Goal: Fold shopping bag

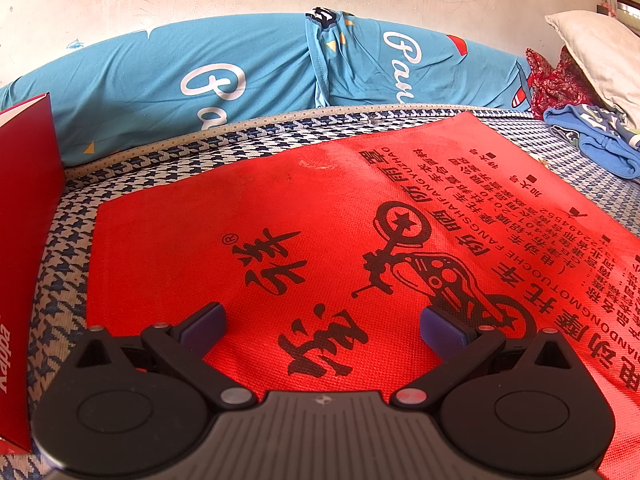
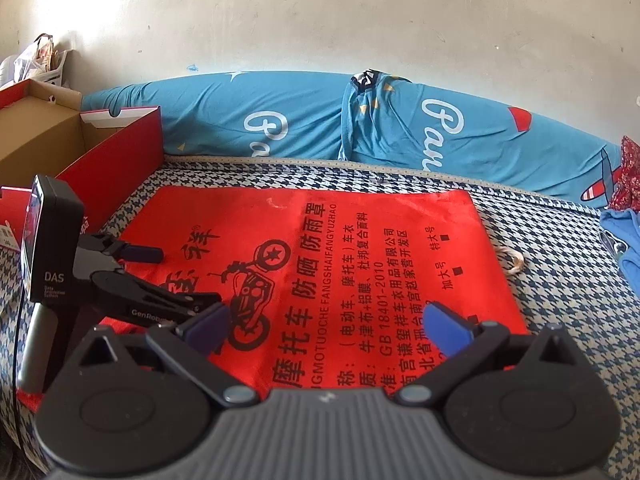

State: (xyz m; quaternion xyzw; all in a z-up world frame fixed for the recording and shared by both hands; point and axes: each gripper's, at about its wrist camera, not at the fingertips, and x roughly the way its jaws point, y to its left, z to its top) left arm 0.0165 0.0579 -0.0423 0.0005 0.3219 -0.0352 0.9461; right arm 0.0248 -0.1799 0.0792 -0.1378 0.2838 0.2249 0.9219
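Observation:
A red shopping bag (image 1: pixel 320 208) with black print and a motorcycle drawing lies flat on the houndstooth bed cover (image 1: pixel 168 160). My left gripper (image 1: pixel 322 326) hovers open over the bag's near left part, nothing between its blue pads. In the right wrist view the same bag (image 2: pixel 320 240) lies spread out, and my right gripper (image 2: pixel 326 330) is open above its near edge. The left gripper (image 2: pixel 168 280) appears there at the bag's left side, fingers spread apart. A pale drawstring (image 2: pixel 514 262) pokes out at the bag's right edge.
A red shoebox (image 2: pixel 100 152), open, stands at the left edge of the bed. A long blue bolster (image 2: pixel 360 128) runs along the wall. Blue clothes (image 1: pixel 596 136), a red patterned cloth (image 1: pixel 556 80) and a grey pillow (image 1: pixel 600 52) lie at the right.

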